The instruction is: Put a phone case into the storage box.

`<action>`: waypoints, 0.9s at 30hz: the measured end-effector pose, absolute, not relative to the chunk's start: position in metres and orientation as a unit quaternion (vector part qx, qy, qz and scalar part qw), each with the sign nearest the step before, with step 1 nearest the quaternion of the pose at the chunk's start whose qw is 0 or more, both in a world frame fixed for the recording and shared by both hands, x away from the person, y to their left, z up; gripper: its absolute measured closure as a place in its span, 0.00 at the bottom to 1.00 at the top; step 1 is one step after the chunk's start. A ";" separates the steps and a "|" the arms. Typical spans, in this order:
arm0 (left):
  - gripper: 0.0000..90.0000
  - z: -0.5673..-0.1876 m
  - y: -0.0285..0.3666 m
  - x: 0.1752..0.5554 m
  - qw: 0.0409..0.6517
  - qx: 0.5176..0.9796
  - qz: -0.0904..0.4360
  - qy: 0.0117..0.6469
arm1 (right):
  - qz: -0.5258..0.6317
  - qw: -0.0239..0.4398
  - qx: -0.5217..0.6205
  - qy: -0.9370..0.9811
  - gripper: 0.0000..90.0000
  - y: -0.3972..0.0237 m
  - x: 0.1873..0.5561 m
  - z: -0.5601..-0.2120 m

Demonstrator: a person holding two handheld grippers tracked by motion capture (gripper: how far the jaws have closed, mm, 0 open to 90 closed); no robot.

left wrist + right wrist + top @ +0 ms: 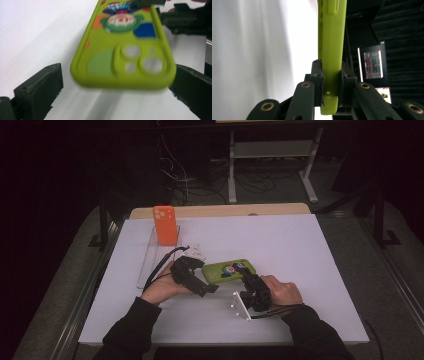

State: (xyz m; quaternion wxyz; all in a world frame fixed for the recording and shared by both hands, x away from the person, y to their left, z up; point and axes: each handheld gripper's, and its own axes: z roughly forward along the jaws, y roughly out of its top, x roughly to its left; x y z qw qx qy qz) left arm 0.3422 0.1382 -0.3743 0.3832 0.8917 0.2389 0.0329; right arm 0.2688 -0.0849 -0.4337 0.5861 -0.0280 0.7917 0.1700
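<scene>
Case [228, 270], green, lies near the middle of the counter [300, 245], well in front of the orange phone [165, 225]. My right claw [248, 279] pinches the case's right end; my left claw [200, 265] stands wide around its camera end, not touching.

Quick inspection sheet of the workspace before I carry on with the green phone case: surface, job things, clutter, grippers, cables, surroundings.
Surface: white table top, wooden edge at the far side.
Job's things: green phone case, printed back up, camera cutouts toward the left gripper.
Clutter: orange phone case standing on a clear tray; small white item beside it.
Grippers: left gripper open, jaws either side of the case's end, not pressing; right gripper shut on the case's edge.
Cables: black cable trails from the left gripper.
Surroundings: dark room, white frame legs, floor wiring.
</scene>
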 end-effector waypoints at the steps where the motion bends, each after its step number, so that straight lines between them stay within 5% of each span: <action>1: 0.00 -0.374 0.140 0.343 0.377 0.896 0.037 0.231 | 0.175 0.585 -0.018 0.792 0.84 -0.087 0.270 -0.432; 12: 0.00 -0.375 0.145 0.346 0.381 0.892 0.043 0.240 | 0.241 0.527 0.067 0.812 0.84 -0.102 0.281 -0.419; 27: 0.00 -0.375 0.145 0.346 0.383 0.886 0.053 0.256 | 0.370 0.352 0.253 0.822 0.84 -0.120 0.297 -0.408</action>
